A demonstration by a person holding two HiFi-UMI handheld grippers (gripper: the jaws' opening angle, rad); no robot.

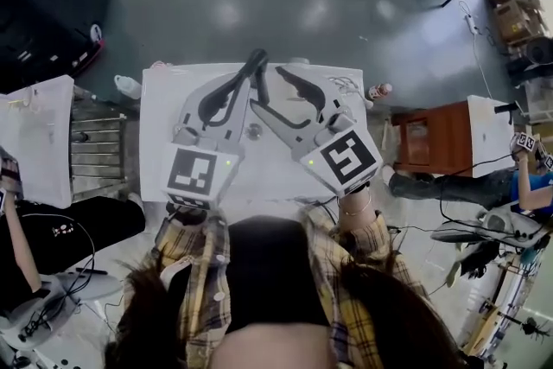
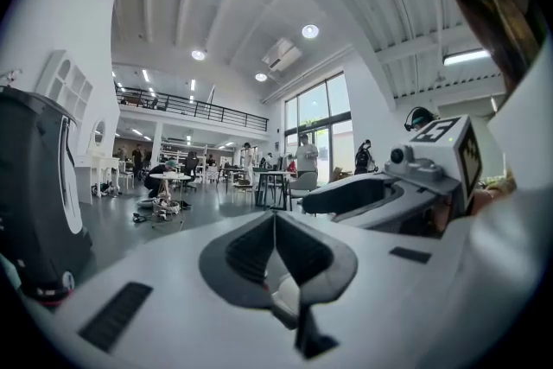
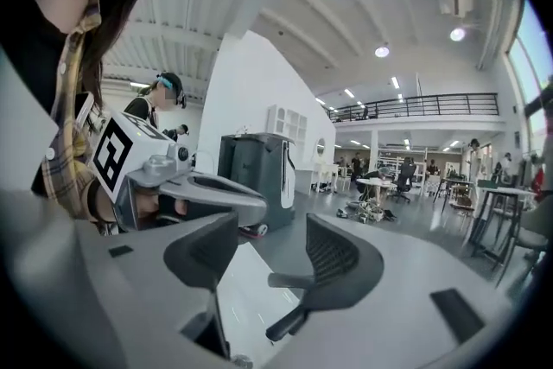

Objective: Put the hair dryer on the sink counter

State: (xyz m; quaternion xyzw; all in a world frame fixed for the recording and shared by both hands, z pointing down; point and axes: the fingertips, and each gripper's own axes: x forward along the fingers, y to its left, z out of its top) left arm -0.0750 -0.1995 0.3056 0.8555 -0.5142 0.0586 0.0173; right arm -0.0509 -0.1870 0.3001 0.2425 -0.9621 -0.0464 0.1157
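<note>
With the left grey 2-jaw gripper (image 2: 275,220) pinched together on nothing and the right grey 2-jaw gripper (image 3: 272,225) spread empty above the white rectangular table (image 1: 164,91), no view clearly shows the hair dryer, probably light, rigid, slippery plastic, best gripped at its handle.

place: open-plan lab hall | evidence: mezzanine (image 2: 186,108), work tables (image 2: 168,177), tall windows (image 2: 324,112)

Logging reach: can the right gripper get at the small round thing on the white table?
Probably yes: the right gripper, open and empty, hovers close to the small round thing, with nothing covering it.
</note>
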